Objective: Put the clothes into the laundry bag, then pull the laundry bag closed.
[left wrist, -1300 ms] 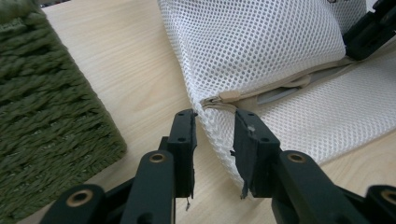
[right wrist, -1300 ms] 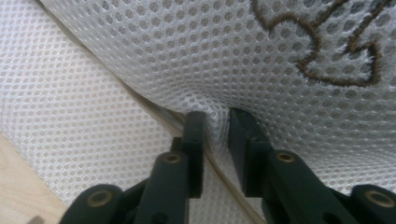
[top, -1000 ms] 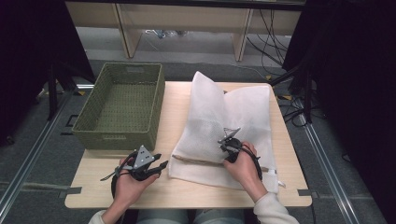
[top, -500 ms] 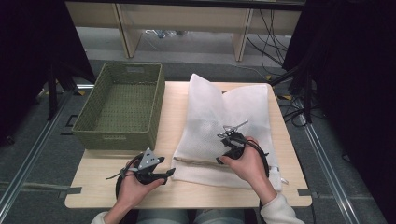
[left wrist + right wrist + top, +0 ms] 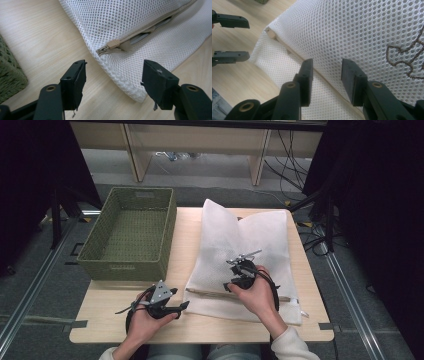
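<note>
We hold our left gripper [image 5: 113, 83] with jaws apart at the near corner of the white mesh bag [image 5: 245, 245], by its tan zipper [image 5: 113, 44]. Our right gripper [image 5: 327, 75] hovers over the bag on the table [image 5: 107, 320], its jaws apart after just narrowing a little, nothing between them.

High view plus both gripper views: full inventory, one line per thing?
Mesh bag: 1, white, on the table's right half, lying flat.
Zipper: 1, beige, along the bag's near edge; pull at the corner nearest the left gripper, opening partly unzipped.
Stitched pattern: 1, brown, on the bag's top face.
Basket: 1, olive green, woven, on the table's left far part.
Table: 1, light wood.
Shelf legs: pale wood, beyond the table.
Cables: several, black, floor at far right.
Left gripper: black, jaws open, at the bag's zipper corner.
Right gripper: black, jaws open, above the bag.
</note>
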`<state>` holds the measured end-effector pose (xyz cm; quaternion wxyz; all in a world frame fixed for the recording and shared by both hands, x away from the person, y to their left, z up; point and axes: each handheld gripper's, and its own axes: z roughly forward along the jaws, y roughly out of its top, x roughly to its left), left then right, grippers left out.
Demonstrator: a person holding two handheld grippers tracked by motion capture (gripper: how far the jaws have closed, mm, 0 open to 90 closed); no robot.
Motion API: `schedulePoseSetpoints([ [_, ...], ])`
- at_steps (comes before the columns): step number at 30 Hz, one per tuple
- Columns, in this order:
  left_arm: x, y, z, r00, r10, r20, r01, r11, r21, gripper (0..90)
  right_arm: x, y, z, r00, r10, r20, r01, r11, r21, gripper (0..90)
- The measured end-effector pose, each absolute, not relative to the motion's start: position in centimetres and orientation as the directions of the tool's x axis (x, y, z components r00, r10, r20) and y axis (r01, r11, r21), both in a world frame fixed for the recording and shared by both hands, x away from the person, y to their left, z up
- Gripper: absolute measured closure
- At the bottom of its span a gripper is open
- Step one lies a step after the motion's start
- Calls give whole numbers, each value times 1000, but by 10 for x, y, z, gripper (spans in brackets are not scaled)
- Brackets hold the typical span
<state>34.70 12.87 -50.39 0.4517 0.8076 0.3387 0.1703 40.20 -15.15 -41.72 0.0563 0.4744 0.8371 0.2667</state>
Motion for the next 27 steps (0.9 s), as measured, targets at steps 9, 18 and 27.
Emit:
schedulePoseSetpoints([
  [9, 346, 131, -505, 701, 711, -50, 410, -345, 844, 351, 405, -150, -416, -549, 819, 166, 760, 407, 507, 631],
  [18, 348, 131, -503, 713, 701, -35, 407, -372, 834, 349, 402, -148, -414, -546, 817, 185, 764, 396, 509, 639],
  [27, 351, 127, -504, 706, 706, -54, 417, -353, 838, 378, 400, -139, -415, -554, 805, 211, 770, 399, 498, 655],
])
